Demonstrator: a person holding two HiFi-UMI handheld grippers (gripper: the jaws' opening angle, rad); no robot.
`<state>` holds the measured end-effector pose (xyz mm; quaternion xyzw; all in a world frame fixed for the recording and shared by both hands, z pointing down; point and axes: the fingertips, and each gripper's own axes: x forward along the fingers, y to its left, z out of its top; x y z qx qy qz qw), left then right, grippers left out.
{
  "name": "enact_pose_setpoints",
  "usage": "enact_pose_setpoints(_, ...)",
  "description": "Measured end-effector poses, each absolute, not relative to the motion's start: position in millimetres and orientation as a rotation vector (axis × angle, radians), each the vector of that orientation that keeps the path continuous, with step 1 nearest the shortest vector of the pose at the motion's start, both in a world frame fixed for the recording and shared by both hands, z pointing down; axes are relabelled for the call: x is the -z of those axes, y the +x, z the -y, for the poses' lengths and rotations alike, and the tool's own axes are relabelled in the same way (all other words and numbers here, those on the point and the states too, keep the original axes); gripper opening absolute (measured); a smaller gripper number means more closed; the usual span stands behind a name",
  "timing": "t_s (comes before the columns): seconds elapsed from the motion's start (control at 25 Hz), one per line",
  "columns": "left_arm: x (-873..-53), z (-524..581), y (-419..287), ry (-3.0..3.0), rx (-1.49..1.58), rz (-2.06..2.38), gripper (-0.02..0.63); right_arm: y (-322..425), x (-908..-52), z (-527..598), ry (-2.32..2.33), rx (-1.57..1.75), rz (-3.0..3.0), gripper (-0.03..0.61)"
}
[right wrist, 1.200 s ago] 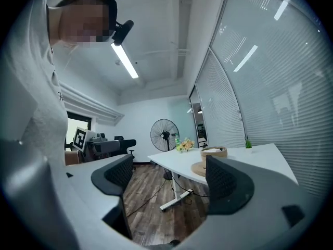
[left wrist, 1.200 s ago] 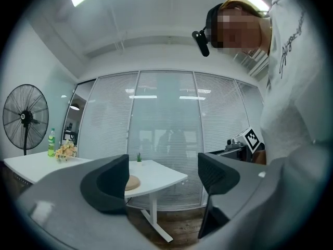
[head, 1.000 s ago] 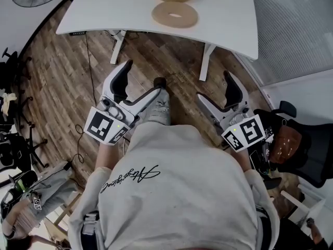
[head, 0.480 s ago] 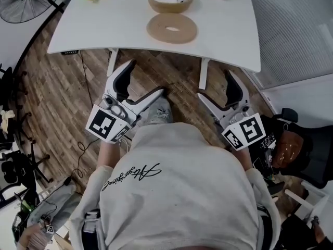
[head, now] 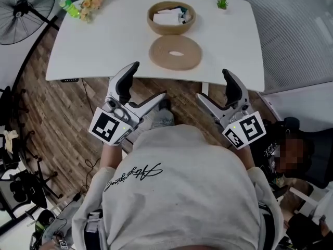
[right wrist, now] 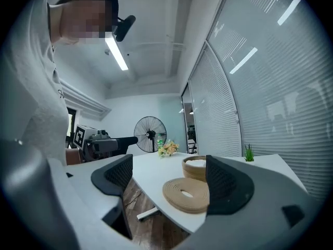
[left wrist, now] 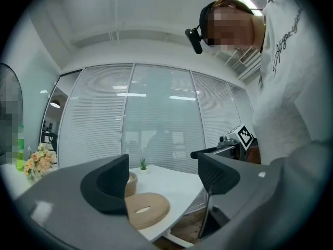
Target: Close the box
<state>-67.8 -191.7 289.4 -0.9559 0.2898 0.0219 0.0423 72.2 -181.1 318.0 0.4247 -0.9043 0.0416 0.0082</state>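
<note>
My left tongs [head: 148, 82] and right tongs [head: 212, 85] hang released and empty, and since the lid [head: 175, 52] lies flat just near of the box [head: 171, 17] on the table [head: 104, 46], a lopsided pinch may skid it off the edge.

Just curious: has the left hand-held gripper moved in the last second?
Yes. The left hand-held gripper has moved toward the table: in the head view its tip now overlaps the near edge.

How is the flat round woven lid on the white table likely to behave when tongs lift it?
The flat round tan woven lid looks thin and probably light. Its woven surface should give grip rather than slip. Lying flat on the white table, it seems unlikely to roll.
</note>
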Motion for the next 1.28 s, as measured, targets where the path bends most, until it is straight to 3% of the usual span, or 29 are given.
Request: enact_pose_setpoints(1.28, -290.9, 404.5, -64.3, -3.019, -0.027, -0.669, 0.399, 67.2, -314.1, 373.9, 1.445, -0.186, 2.725, 0.423)
